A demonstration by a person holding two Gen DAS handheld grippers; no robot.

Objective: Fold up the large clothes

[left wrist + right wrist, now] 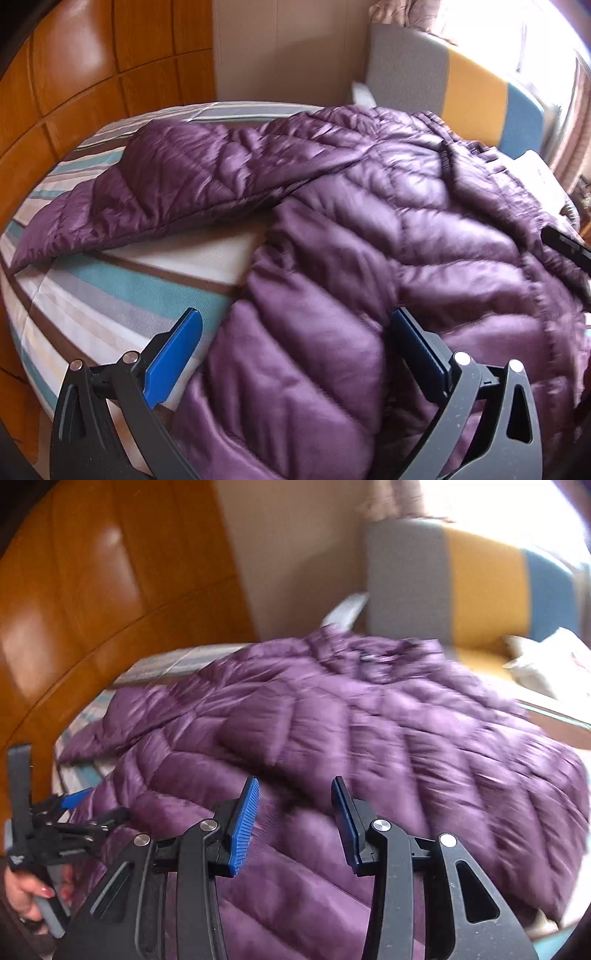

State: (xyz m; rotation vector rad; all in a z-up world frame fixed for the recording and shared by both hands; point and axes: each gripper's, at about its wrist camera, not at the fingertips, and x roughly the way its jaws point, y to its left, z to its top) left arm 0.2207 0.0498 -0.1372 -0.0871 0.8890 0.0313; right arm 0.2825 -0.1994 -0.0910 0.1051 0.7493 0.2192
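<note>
Now jacket [369,206] flat on bed [110,288], long axis running away from me. Left tool [295,332] released, straddling near hem. Right tool [295,805] released above body, nothing between pads. Sleeve [166,192] splayed left, nearer left tool.

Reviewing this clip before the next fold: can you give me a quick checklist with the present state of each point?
1. Jacket lies on the bed: ok.
2. Left gripper jaws wide, jacket hem between them, not pinched: ok.
3. Right gripper open, holding nothing: ok.
4. Left sleeve spread out to the side, not yet folded in: not ok.
5. Right sleeve's position: cannot tell.
6. Jacket flat and smooth: not ok, rumpled.
</note>
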